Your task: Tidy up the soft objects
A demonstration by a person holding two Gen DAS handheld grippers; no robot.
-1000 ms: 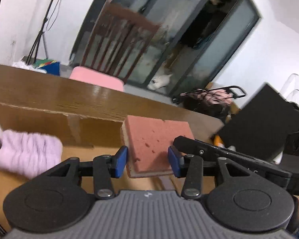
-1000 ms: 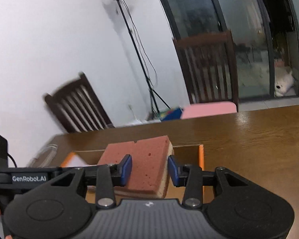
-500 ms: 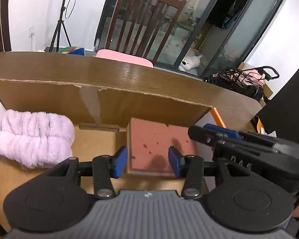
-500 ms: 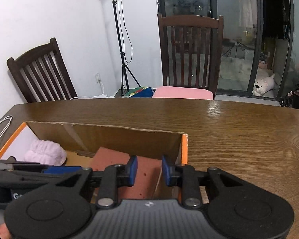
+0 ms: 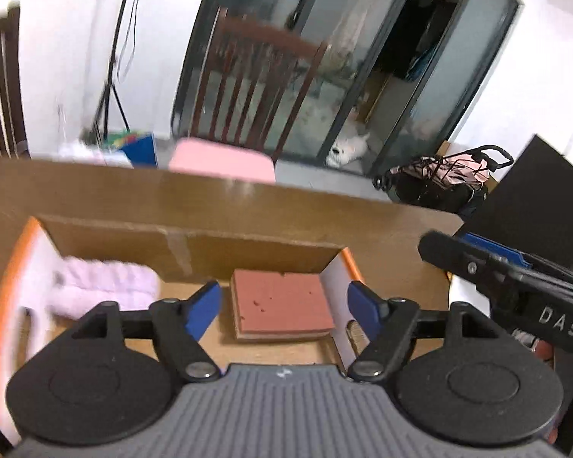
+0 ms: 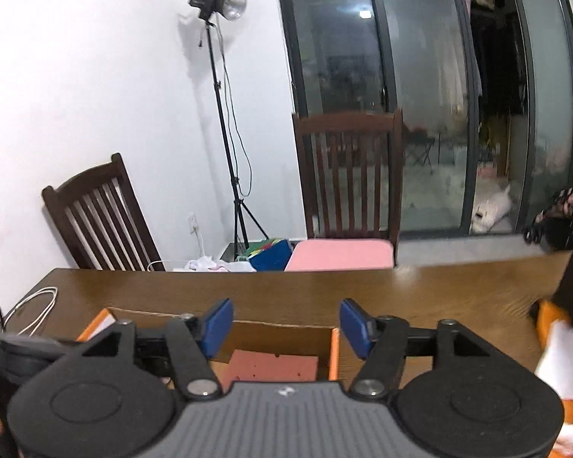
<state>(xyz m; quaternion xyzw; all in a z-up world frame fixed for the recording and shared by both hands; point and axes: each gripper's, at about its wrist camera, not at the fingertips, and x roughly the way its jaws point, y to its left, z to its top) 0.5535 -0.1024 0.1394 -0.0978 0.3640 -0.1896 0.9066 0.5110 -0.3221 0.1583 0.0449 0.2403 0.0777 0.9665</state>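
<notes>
While both claws gape, sponge (image 5: 282, 303) lies below left claw (image 5: 284, 307).

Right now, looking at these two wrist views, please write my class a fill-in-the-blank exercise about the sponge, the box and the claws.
1. The flat reddish-brown sponge lies inside the open ____ box.
2. In the left wrist view, the fluffy item to the left of the sponge is pale ____ in colour.
3. The blue pads of the left claw stand ____, gripping nothing.
4. The right claw holds ____.

Missing words: cardboard; pink; apart; nothing
</notes>
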